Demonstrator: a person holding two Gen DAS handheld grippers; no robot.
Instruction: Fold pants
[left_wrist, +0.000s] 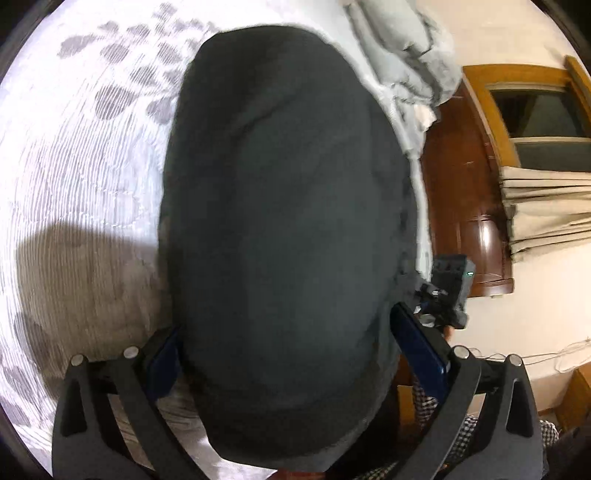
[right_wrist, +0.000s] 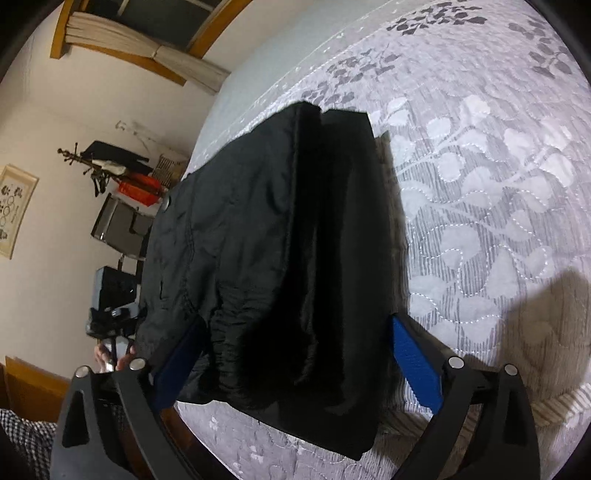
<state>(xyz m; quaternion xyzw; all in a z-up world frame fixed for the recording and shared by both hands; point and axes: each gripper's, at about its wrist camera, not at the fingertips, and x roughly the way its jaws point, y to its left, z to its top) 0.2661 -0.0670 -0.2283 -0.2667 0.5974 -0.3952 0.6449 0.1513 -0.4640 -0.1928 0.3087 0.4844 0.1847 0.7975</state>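
Pants (right_wrist: 280, 254), black and soft, lie folded in a thick bundle on the bed cover (right_wrist: 480, 192), which is white with stitched gray leaves. We hold our left tongs (left_wrist: 286, 343) and right tongs (right_wrist: 299, 354) wide open, one blue pad on each side of the bundle.

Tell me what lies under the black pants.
The black pants rest on a leaf-patterned quilted bedspread, which shows along their edges. Whatever lies directly beneath the folded fabric is covered.
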